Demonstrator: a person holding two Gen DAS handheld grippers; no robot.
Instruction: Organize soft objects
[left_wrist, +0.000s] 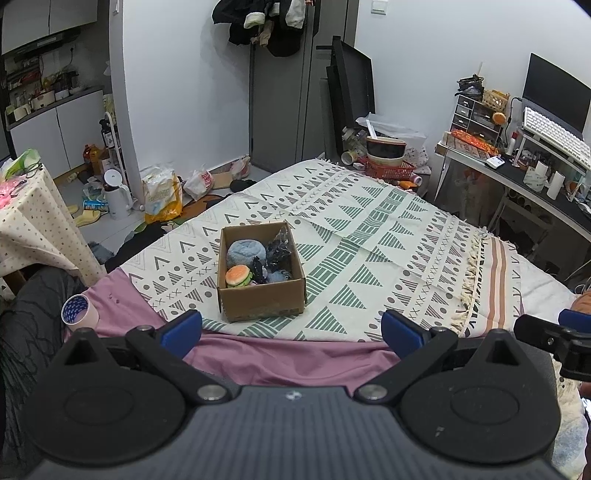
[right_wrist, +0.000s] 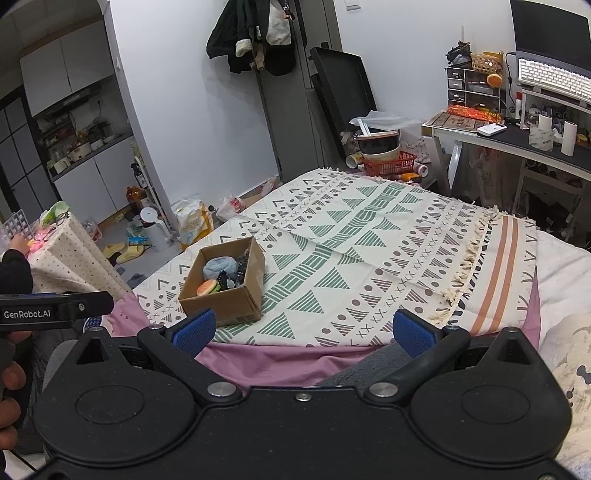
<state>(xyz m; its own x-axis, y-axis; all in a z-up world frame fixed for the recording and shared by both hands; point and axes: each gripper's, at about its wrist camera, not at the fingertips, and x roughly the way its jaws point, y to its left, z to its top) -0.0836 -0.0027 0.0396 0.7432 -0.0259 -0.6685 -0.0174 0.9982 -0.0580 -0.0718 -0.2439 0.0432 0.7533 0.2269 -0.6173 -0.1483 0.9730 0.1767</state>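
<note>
The cardboard box sits on the patterned blanket spread over the bed, toward its left near part, and it holds the soft things: a blue fluffy plush at the back, a burger-shaped squishy toy in the near left corner, and a dark, tangled item along the right side that is too small to identify. Nothing soft lies loose on the blanket, so the task looks either close to done or about to start by unpacking; I cannot tell which. The left claw hangs over the pink sheet at the bed's near edge, spread wide and holding nothing, and the right claw is likewise wide and empty, just short of the box. If the next step is a pick, the burger toy is the easiest target: come down from above, keep the fingers inside the box walls, and close gently, since it should squash. Steady the box with the other claw, as light cardboard may slide. A tape roll rests left on the sheet, apart from all this.
</note>
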